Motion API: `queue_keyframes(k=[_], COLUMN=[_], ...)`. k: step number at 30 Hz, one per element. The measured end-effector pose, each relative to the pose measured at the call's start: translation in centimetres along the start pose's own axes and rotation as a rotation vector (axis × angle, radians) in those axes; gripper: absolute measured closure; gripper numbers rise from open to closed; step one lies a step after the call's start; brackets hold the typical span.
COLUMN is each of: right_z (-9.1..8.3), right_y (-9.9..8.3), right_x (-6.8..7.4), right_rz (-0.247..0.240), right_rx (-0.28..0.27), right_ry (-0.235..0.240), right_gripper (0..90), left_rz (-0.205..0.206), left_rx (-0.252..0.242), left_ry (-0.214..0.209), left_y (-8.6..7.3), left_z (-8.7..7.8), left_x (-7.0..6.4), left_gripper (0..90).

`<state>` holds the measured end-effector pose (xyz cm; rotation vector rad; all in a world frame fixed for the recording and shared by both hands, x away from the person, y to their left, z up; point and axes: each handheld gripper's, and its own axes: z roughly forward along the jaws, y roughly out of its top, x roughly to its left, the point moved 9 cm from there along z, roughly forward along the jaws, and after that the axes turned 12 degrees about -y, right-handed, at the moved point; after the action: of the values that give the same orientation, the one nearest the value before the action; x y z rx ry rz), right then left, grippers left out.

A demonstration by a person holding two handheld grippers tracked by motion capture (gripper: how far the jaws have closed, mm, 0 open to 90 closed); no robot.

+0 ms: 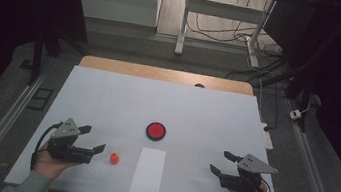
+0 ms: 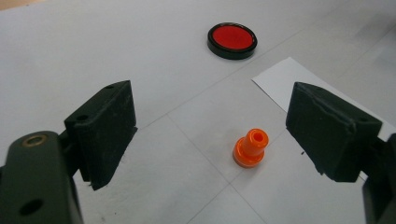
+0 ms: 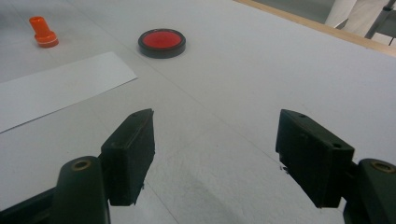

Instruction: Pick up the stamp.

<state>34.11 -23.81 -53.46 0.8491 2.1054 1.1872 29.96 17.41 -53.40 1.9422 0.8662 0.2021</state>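
Observation:
A small orange stamp (image 1: 114, 158) stands upright on the white table, just right of my left gripper (image 1: 93, 139), which is open. In the left gripper view the stamp (image 2: 251, 148) stands ahead between the wide-apart jaws, nearer the right one, touching neither. A round red pad in a black case (image 1: 156, 131) lies at mid-table; it also shows as the red pad (image 2: 232, 40) and the red pad (image 3: 161, 42). A white paper sheet (image 1: 149, 171) lies in front of the pad. My right gripper (image 1: 223, 163) is open at the table's right, over bare surface.
The white table (image 1: 117, 98) has a wooden strip (image 1: 166, 74) along its far edge. Beyond it stand a desk frame (image 1: 184, 22) and floor cables (image 1: 265, 54). Rails run along the floor on both sides.

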Motion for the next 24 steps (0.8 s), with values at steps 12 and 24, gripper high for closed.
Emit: queue_keyframes(k=[12, 24], right_z=[0.1, 0.2], right_y=[-0.2, -0.2], right_x=[0.6, 0.6], right_rz=[-0.008, -0.009], right_rx=[0.009, 0.005], right_ry=[0.010, 0.009], right_gripper=[28.2, 28.5], left_rz=[0.045, 0.076], left_rx=[0.028, 0.087], left_ry=[-0.056, -0.095], left_y=[0.6, 0.6], left_z=[1.1, 2.5], left_x=[-1.8, -3.1], left_gripper=[16.8, 17.7])
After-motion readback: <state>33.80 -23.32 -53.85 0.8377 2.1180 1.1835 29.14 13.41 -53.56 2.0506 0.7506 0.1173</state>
